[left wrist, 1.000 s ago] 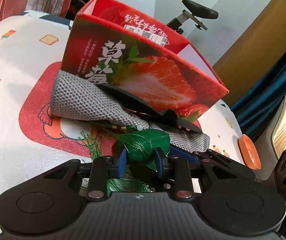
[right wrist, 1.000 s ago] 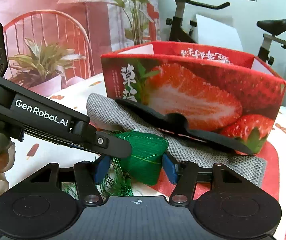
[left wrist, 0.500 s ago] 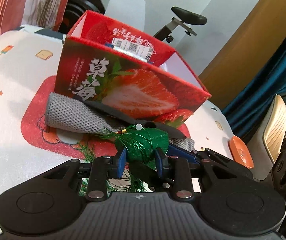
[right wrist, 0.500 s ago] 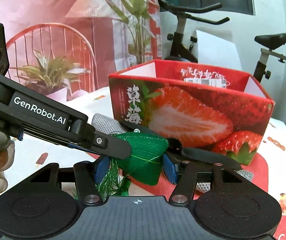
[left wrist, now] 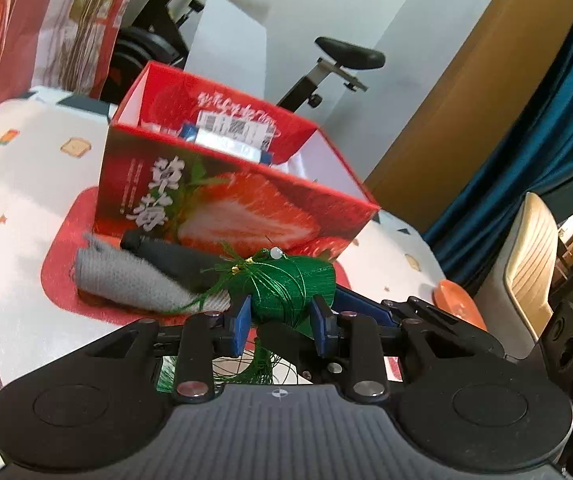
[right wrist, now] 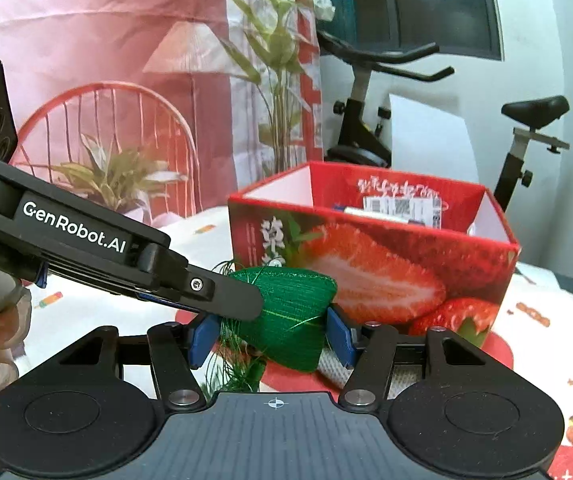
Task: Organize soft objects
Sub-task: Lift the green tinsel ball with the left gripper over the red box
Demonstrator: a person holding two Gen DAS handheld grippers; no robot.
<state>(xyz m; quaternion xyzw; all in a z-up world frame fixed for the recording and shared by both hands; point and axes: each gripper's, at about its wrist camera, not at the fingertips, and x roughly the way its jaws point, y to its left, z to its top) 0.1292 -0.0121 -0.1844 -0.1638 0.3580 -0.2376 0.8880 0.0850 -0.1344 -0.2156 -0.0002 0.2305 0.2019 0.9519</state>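
green thread-wrapped ornament [left wrist: 292,292] — between both grippers' blue pads [right wrist: 340,336]

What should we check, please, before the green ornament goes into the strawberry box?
1. Left gripper shut on the green thread-wrapped ornament: ok.
2. Right gripper shut on the same ornament: ok.
3. Strawberry box open at the top: ok.
4. Free room inside the box beside the labelled packet: cannot tell.
5. Tassel threads hanging clear of the grey knitted cloth: cannot tell.
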